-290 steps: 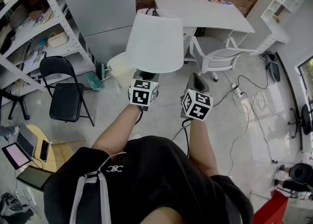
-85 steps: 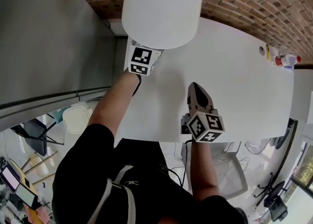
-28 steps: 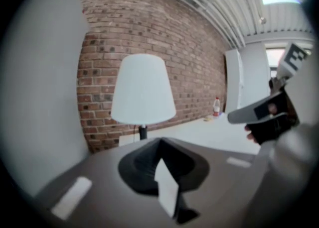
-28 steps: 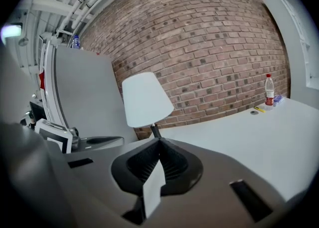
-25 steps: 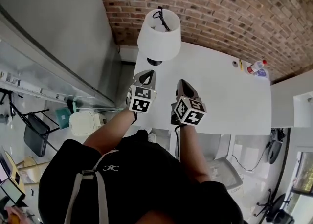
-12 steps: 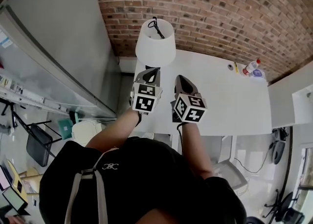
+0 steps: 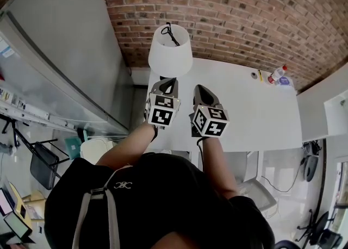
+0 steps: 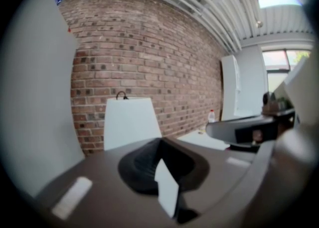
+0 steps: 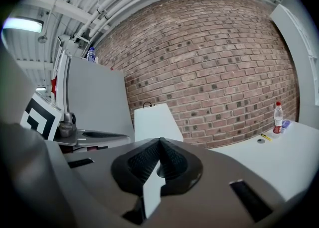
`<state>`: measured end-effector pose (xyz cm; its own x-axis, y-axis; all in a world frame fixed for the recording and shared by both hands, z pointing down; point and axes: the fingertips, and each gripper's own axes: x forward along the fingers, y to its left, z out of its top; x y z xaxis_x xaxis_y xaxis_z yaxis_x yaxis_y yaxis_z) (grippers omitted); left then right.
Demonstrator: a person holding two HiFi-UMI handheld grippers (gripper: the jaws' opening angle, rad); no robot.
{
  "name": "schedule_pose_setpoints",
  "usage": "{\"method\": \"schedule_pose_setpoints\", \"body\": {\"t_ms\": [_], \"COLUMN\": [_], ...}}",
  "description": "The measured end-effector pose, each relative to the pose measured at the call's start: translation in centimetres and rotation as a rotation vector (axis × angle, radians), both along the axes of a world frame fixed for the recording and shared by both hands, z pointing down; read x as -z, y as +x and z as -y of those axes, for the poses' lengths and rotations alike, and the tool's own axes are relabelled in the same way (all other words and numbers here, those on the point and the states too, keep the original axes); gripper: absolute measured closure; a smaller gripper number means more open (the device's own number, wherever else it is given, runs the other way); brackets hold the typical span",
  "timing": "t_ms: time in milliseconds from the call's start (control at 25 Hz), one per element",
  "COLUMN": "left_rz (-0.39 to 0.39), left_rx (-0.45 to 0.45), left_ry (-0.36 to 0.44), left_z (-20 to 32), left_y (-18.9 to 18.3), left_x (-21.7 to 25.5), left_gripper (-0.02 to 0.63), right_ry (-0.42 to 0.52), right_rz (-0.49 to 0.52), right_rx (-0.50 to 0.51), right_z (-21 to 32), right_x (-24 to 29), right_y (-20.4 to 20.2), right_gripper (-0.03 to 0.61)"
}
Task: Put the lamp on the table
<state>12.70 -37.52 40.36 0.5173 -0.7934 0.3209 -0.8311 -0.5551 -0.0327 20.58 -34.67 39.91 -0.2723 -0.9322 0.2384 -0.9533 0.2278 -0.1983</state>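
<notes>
The lamp [image 7: 170, 51], with a white shade and a black cord loop on top, stands at the back left corner of the white table [image 7: 255, 112] by the brick wall. It also shows in the left gripper view as a white shade [image 8: 130, 122] and in the right gripper view as the lamp [image 9: 157, 121]. My left gripper [image 7: 167, 82] is shut and empty, just in front of the lamp and apart from it. My right gripper [image 7: 200, 89] is shut and empty beside it, over the table.
A small bottle [image 7: 277, 73] and small items [image 7: 254, 74] sit at the table's back right; the bottle [image 9: 277, 117] shows in the right gripper view too. A grey panel [image 7: 60, 41] stands to the left. A black folding chair [image 7: 42, 163] is on the floor.
The head view has tilted up a little, so the lamp and table sit slightly differently in frame. Both grippers have risen a bit and stay shut, clear of the lamp.
</notes>
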Motion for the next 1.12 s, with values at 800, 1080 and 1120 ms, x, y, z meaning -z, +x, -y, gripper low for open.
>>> {"method": "schedule_pose_setpoints", "body": {"t_ms": [800,1080,1120], "left_rz": [-0.025,-0.012,-0.011], "left_rx": [0.050,0.024,0.020], "left_ry": [-0.052,-0.051,-0.053], "left_z": [0.5,0.6,0.5], "left_y": [-2.8,-2.5,-2.6], "left_x": [-1.7,-2.2,-2.6], "left_gripper": [0.614,0.614,0.614], "right_ry": [-0.019,-0.074,-0.108], "right_rz": [0.003,-0.017,-0.040], "right_rx": [0.031,0.044,0.045], "right_z": [0.1,-0.5,-1.0], "right_x": [-1.0,-3.3,-4.7], "right_y": [-1.6,-1.5,-1.1], "right_gripper": [0.580,0.580,0.580]}}
